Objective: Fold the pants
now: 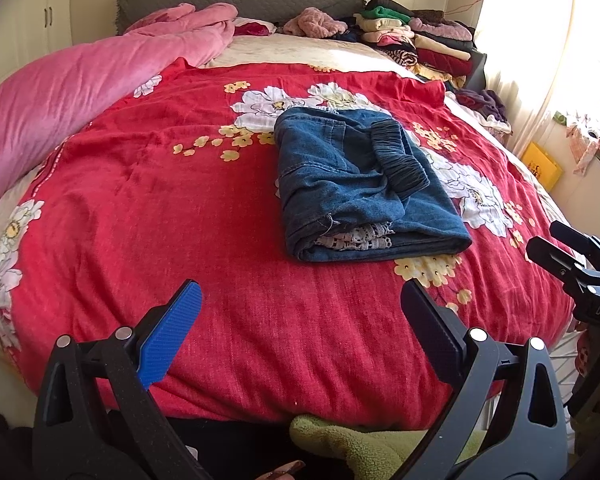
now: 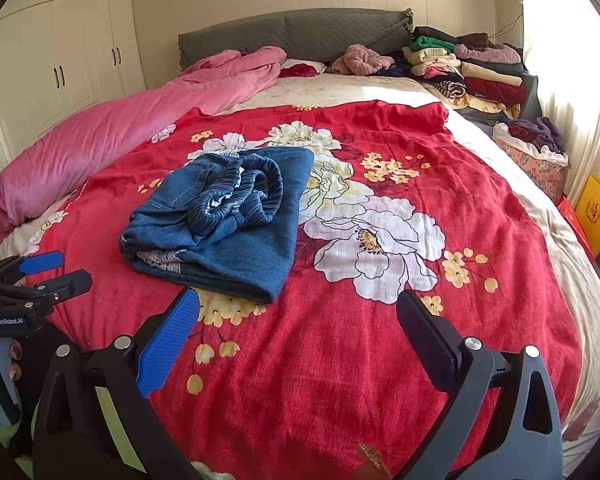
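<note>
Nearest, the left gripper [image 1: 300, 304] and right gripper [image 2: 298, 312] hang wide open, empty, over the red floral blanket [image 2: 380, 360]. Folded blue denim pants [image 1: 356, 184] lie mid-bed. Far right, stacked folded clothes [image 2: 464, 72]; left, pink quilt [image 1: 80, 92].

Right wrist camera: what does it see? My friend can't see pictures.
Folded blue jeans lie on a red flowered blanket covering a bed. The right gripper is open and empty, near the jeans without touching them.
</note>
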`<state>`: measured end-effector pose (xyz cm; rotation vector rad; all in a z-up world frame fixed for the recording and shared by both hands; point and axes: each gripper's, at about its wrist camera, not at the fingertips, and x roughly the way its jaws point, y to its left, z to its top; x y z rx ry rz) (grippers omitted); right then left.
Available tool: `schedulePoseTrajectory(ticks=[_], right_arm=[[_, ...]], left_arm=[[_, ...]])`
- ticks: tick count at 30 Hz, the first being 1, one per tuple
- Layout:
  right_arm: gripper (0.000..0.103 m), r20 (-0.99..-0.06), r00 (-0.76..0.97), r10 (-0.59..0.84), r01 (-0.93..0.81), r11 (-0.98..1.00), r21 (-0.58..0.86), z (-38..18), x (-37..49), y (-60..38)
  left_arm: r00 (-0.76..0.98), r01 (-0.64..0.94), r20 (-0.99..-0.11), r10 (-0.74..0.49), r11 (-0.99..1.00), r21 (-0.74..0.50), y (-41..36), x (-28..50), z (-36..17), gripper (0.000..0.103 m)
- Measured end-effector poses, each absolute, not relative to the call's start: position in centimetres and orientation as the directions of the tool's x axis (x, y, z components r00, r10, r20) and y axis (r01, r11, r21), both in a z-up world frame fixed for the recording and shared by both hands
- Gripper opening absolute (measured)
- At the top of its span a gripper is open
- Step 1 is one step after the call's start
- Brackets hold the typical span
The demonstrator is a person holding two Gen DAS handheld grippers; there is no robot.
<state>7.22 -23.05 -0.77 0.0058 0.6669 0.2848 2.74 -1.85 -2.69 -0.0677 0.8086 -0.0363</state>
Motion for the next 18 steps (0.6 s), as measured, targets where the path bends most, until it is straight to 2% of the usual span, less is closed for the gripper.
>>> schedulePoseTrajectory(ticks=[18], right_arm=[[0.098,-0.606,0.752,0.260,-0.276,0.959,0.069,-0.15,6.68,-22.60]], left_arm=[[0.696,-0.009,-0.716,-0.053,0.997,-0.083,-1.41,2.47,-2.29,0.093]])
